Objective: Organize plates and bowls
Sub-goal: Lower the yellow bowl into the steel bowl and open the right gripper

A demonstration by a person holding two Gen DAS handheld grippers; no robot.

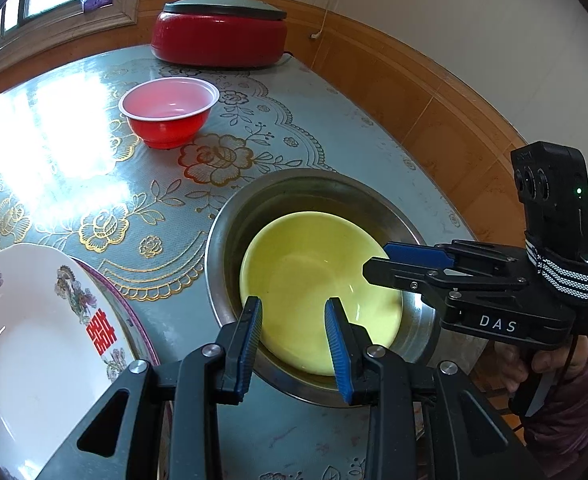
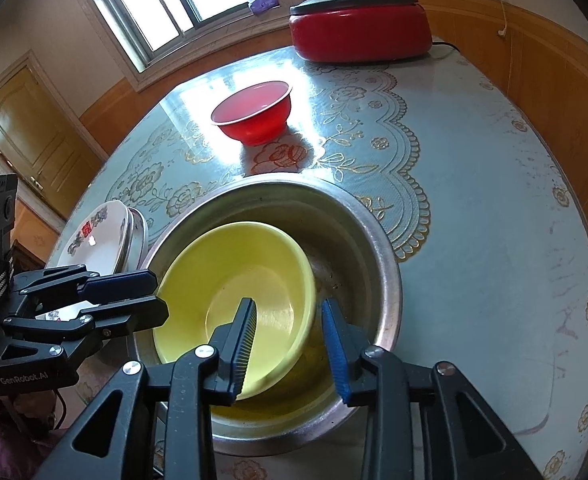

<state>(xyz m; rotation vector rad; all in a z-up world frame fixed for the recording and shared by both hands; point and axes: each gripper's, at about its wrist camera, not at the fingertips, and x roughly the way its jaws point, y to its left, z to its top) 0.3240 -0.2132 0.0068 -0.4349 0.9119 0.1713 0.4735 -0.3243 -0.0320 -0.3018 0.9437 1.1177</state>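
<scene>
On the tabletop [image 1: 141, 208], left to right — white plate [image 1: 33, 340], then yellow bowl [image 1: 314, 280] tilted inside the steel basin [image 1: 294, 184]. Left tongs [image 1: 294, 344] and right tongs [image 2: 289, 344] hang spread over it, pinching nothing.

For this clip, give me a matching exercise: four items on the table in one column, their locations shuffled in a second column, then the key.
Items
1. yellow ceramic bowl
2. red plastic bowl
3. white plate with a red emblem
4. red electric cooker with a grey lid

Places
A. far end of the table, by the wall
B. inside the steel basin
C. alone, mid-table
D. on a stack to the left of the basin

Pairs: 1-B, 2-C, 3-D, 4-A
</scene>
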